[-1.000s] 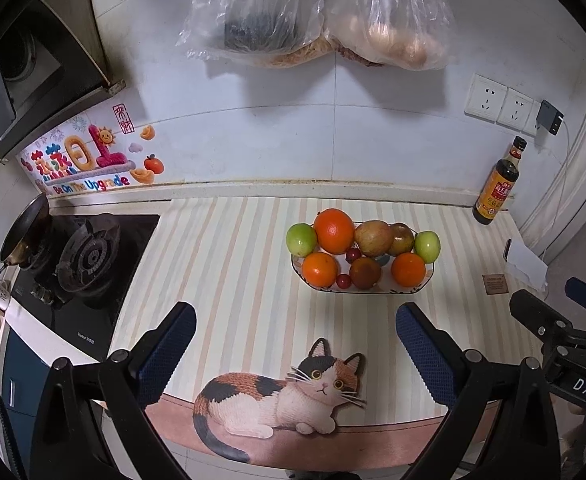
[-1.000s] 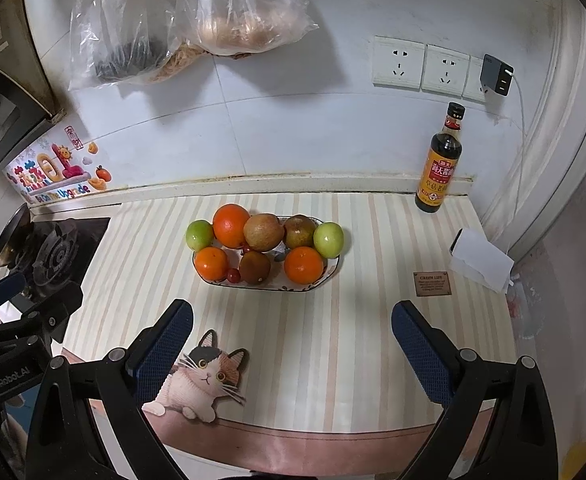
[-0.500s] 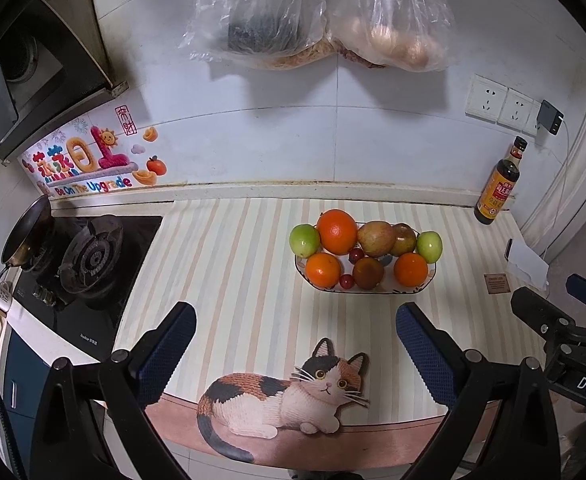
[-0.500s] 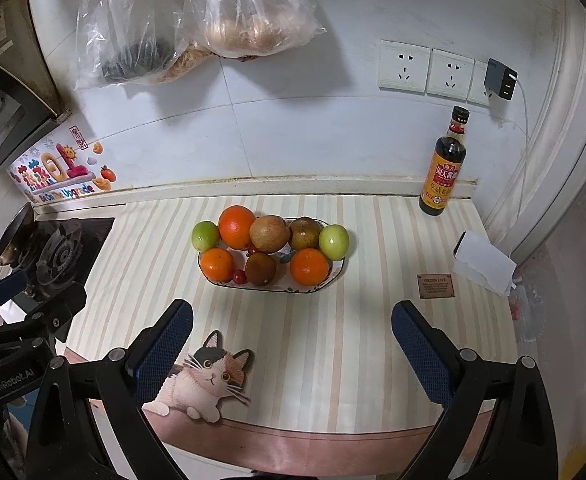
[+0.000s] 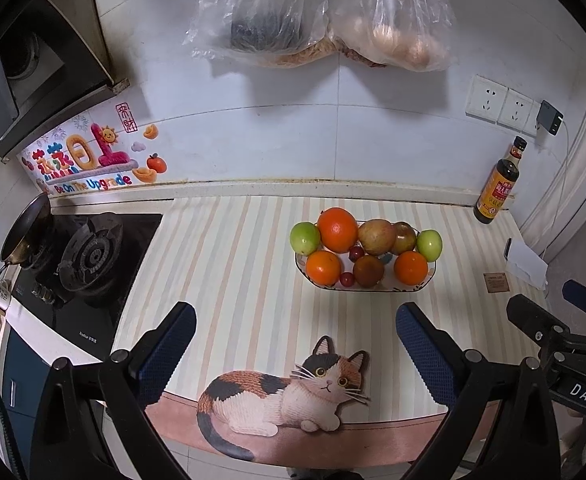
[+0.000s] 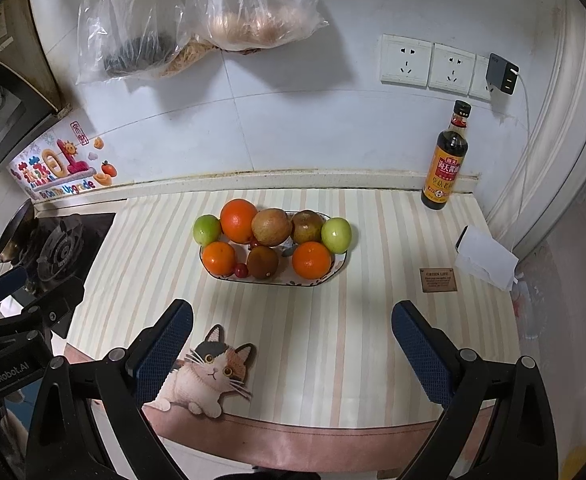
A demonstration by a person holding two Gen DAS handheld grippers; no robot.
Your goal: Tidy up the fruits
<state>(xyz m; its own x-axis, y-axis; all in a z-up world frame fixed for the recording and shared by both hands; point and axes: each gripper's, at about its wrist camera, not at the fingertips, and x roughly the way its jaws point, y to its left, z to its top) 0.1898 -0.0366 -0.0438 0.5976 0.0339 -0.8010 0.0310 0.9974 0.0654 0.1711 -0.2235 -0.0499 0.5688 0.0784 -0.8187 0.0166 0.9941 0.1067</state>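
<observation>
A shallow oval fruit dish (image 6: 335, 270) is sitting on the striped counter mat (image 6: 333, 340), toward the far side, and it is carrying the whole pile. Along its far row a green apple (image 6: 206, 229) is leaning at the left end, then a large orange (image 6: 238, 220), a brownish round fruit (image 6: 271, 227), a darker reddish-brown one (image 6: 307, 227), and a second green apple (image 6: 336, 235) at the right end. In the near row a small orange (image 6: 219, 257) is lying left, a brown fruit (image 6: 262, 261) in the middle and another orange (image 6: 311, 259) right, with a small red fruit (image 6: 240, 269) tucked between the first two. Two clear plastic bags (image 5: 317, 12) are hanging on the tiled wall above, their contents too blurred to name. A dark sauce bottle (image 6: 447, 160) is standing upright at the far right by the wall.

The left gripper (image 5: 295, 354) is hovering over the near edge of the mat, above the printed cat (image 5: 289, 396), with its blue pads spread wide and nothing between them. The right gripper (image 6: 291, 350) is likewise gaping wide and holding nothing, well short of the dish.

Compared with a second ago, the dish is sitting slightly farther right and lower in both views, so both grippers are drifting a little; their opening is unchanged and no fruit has moved.
</observation>
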